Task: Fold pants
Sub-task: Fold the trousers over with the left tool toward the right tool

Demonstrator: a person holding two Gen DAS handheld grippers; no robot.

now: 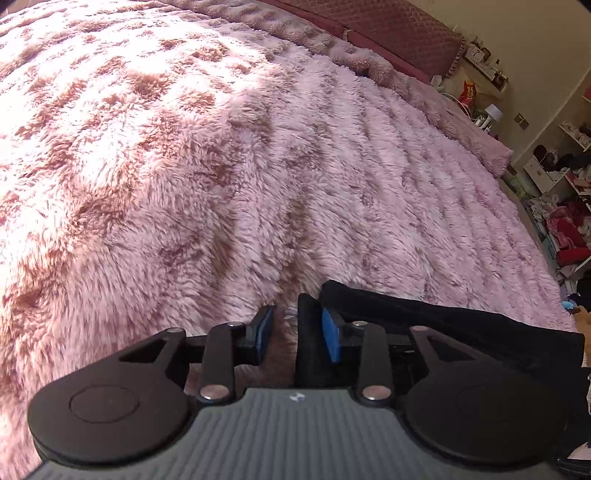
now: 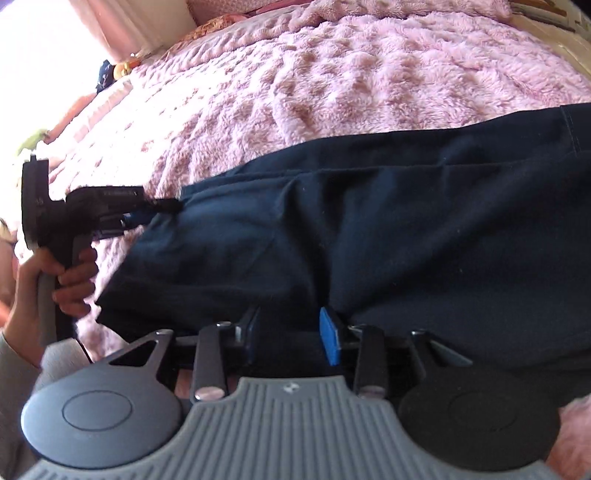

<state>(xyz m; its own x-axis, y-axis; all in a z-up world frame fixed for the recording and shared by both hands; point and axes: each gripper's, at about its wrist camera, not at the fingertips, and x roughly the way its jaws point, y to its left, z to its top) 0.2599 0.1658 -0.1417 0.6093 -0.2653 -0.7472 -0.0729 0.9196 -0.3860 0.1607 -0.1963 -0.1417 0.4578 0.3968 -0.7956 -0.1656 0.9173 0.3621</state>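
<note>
Dark navy pants (image 2: pixel 369 229) lie spread on a fluffy pink blanket (image 2: pixel 351 74). In the right wrist view, my right gripper (image 2: pixel 291 332) sits at the near edge of the pants; its jaws stand apart with dark cloth between them. My left gripper (image 2: pixel 155 210) shows at the far left of that view, held by a hand, its tips at a corner of the pants. In the left wrist view, my left gripper (image 1: pixel 291 332) has its jaws apart, with a fold of the pants (image 1: pixel 443 321) against the right finger.
The pink blanket (image 1: pixel 221 166) covers the whole bed. A maroon headboard (image 1: pixel 388 29) is at the back. A cluttered nightstand and shelves (image 1: pixel 554 166) stand past the bed's right edge.
</note>
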